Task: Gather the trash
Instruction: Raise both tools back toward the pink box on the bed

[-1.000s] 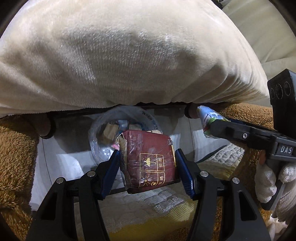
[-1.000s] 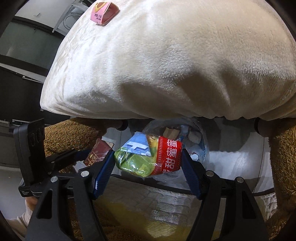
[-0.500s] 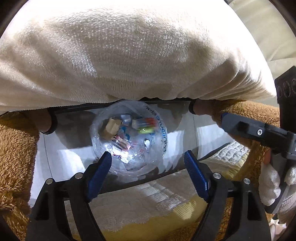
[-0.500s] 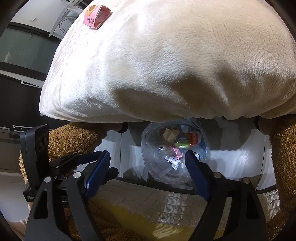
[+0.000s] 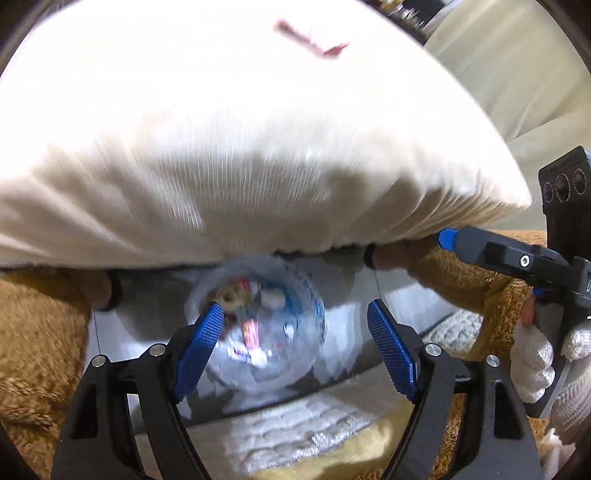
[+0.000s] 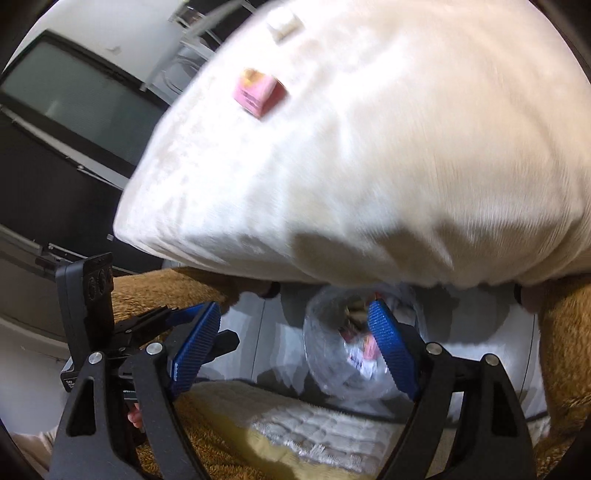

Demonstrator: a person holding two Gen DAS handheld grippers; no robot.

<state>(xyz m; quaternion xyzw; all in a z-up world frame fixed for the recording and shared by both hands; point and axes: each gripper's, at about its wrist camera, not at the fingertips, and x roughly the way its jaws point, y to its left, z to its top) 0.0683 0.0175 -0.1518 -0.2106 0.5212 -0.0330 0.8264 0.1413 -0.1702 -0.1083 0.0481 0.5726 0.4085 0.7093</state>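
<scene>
A clear plastic bag [image 5: 266, 332] holding several wrappers sits on the white floor under a cream cushion [image 5: 240, 147]; it also shows in the right wrist view [image 6: 347, 350]. My left gripper [image 5: 295, 345] is open and empty above the bag. My right gripper [image 6: 295, 343] is open and empty beside it. A pink carton [image 6: 258, 92] and a white piece [image 6: 282, 22] lie on top of the cushion; the carton shows blurred in the left wrist view [image 5: 310, 38]. Each gripper shows in the other's view: the right [image 5: 517, 258], the left [image 6: 122, 325].
A brown plush throw [image 5: 33, 332] lies on both sides of the bag. A white and yellow quilted mat [image 5: 295, 435] lies in front. A dark screen [image 6: 66, 96] stands at the left. A beige sofa back [image 5: 517, 66] is at the upper right.
Both grippers opened and let go of the red-brown packet and the green and red wrapper, which are now out of the jaws. Both views have since tilted up, showing more of the cushion top.
</scene>
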